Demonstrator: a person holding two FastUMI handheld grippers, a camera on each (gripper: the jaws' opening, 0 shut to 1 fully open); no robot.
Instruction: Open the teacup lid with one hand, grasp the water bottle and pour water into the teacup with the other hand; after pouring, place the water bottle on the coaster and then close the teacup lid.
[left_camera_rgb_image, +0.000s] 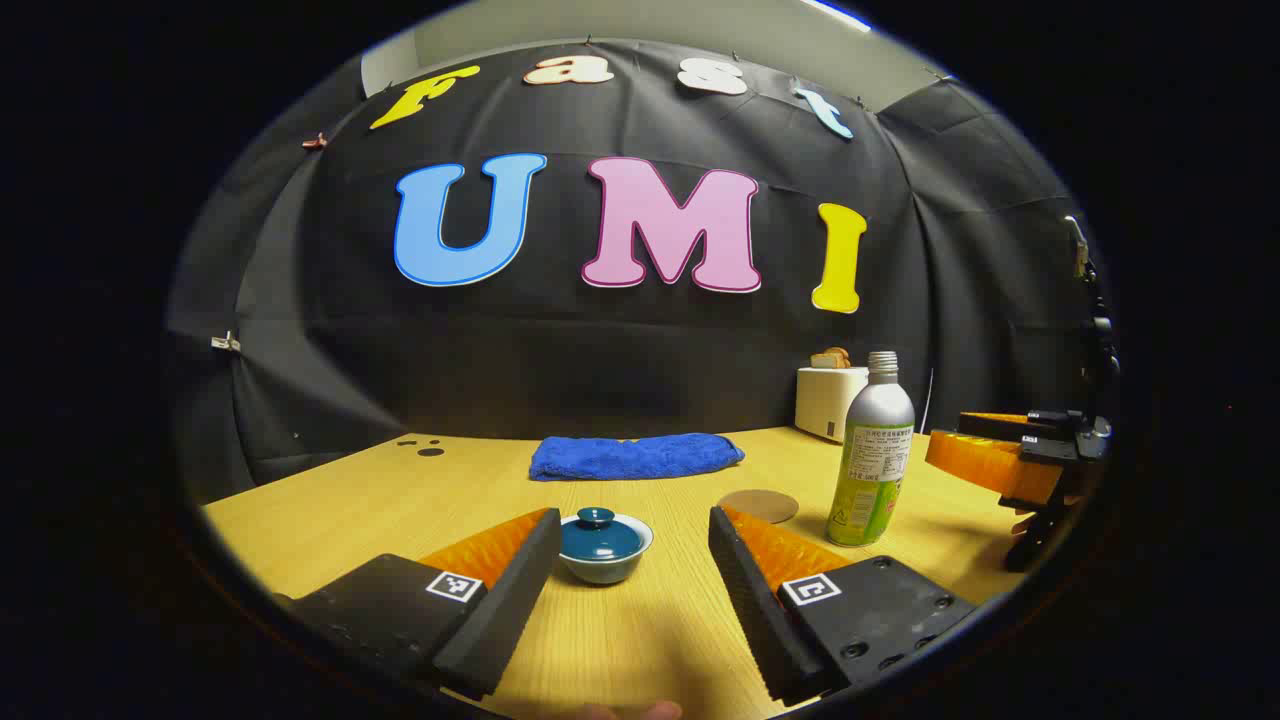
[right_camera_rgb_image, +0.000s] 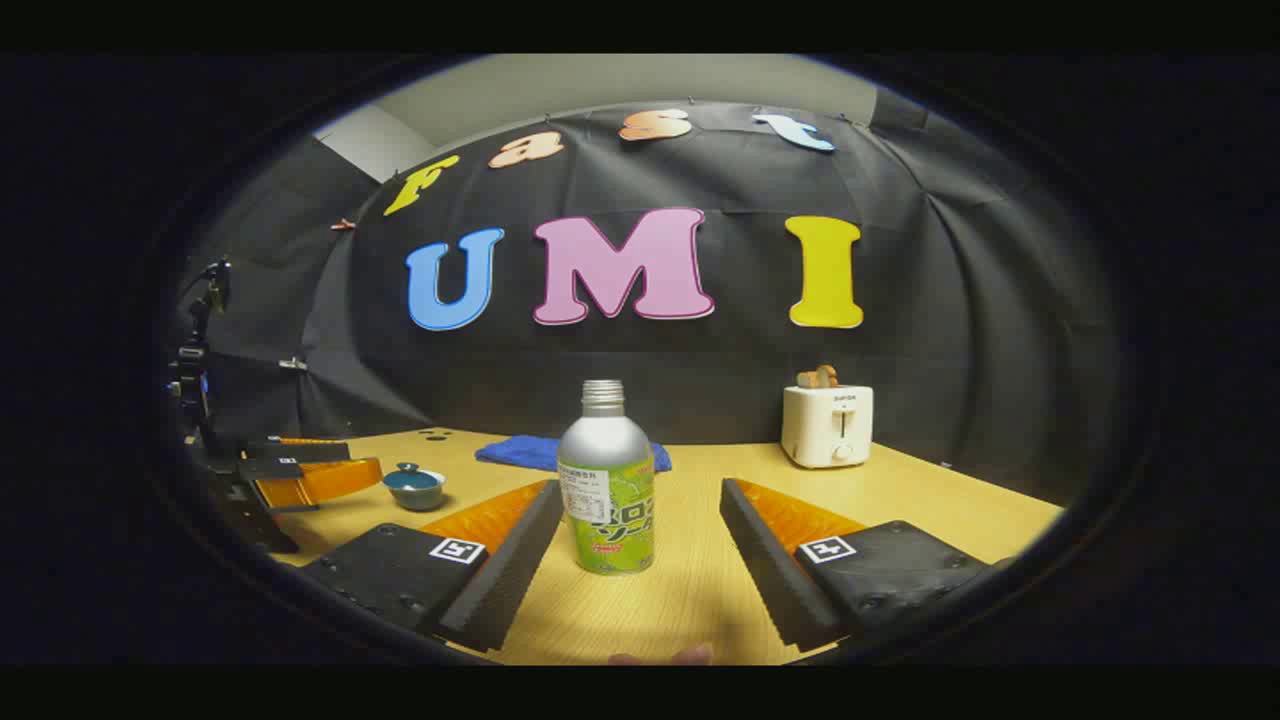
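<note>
The teacup (left_camera_rgb_image: 605, 549) sat on the desk (left_camera_rgb_image: 400, 500) with its lid (left_camera_rgb_image: 598, 535) on, just ahead of the left tongs (left_camera_rgb_image: 634, 548), which stood wide open around nothing. The water bottle (right_camera_rgb_image: 606, 480) stood upright, uncapped, ahead of the right tongs (right_camera_rgb_image: 640, 530), equally open. The coaster (left_camera_rgb_image: 758, 505) lay bare beside the bottle; a blue towel (left_camera_rgb_image: 635, 456) and a toaster (right_camera_rgb_image: 827, 424) sat farther back.
</note>
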